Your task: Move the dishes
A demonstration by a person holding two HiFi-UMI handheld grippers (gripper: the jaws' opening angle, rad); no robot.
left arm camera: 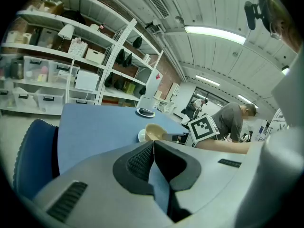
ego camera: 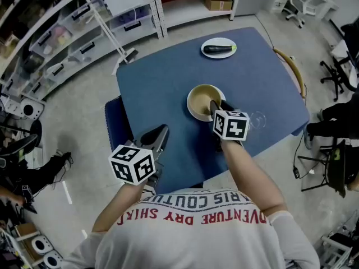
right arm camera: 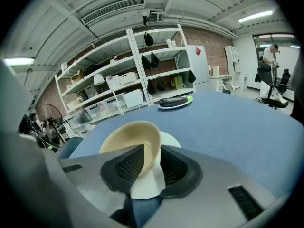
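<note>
One view, the right gripper view, shows right gripper (right arm camera: 151, 152) pinching the bowl (right arm camera: 126, 137); left gripper (left arm camera: 153, 145) closed, empty.

Lighting: overhead and even, from ceiling strips (left arm camera: 214, 34); this strip burns out to white glare in the left gripper view.

Head view: muted and rather dim. Shadows on the table (ego camera: 168, 77) are soft and faint.

Both gripper views: strong fisheye, shelves (right arm camera: 164, 74) bowed, corners black.

The bodies of the left gripper (left arm camera: 153, 148) and right gripper (right arm camera: 151, 164), close to the lens, are out of focus. The bowl (right arm camera: 128, 139) is sharp and evenly lit. The far background is slightly hazy.
</note>
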